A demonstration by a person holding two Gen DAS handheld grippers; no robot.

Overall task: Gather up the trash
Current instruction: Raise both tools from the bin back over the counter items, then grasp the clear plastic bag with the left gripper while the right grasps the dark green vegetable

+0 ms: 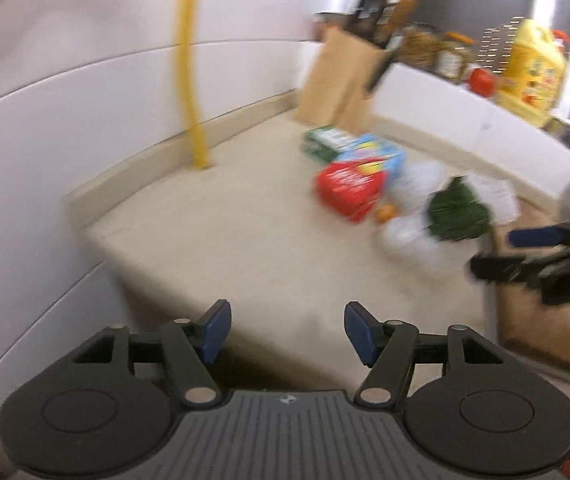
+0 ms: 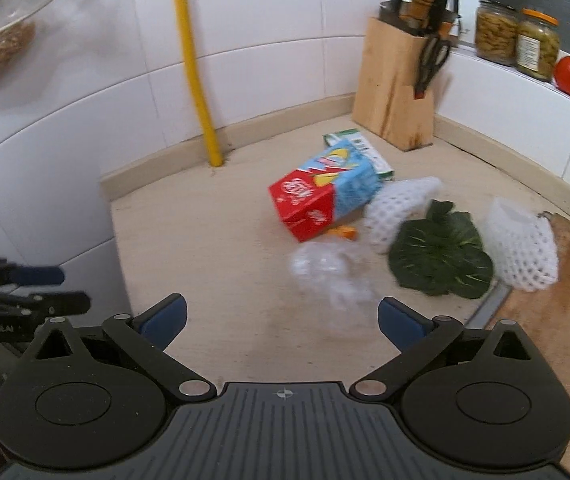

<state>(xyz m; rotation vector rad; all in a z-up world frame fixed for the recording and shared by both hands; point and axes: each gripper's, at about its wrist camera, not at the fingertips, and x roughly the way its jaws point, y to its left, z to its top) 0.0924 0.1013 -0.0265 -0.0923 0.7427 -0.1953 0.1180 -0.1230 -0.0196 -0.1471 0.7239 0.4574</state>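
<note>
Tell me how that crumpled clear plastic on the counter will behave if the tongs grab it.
The crumpled clear plastic looks thin and creased, so it is probably very light and will likely collapse between the pads. It may slide on the smooth counter if pushed.

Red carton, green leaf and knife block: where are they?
Red carton (image 2: 305, 208): right wrist view, its red front face.
Green leaf (image 2: 441, 256): right wrist view, middle of the leaf.
Knife block (image 2: 395, 92): right wrist view, its wooden side.
</note>
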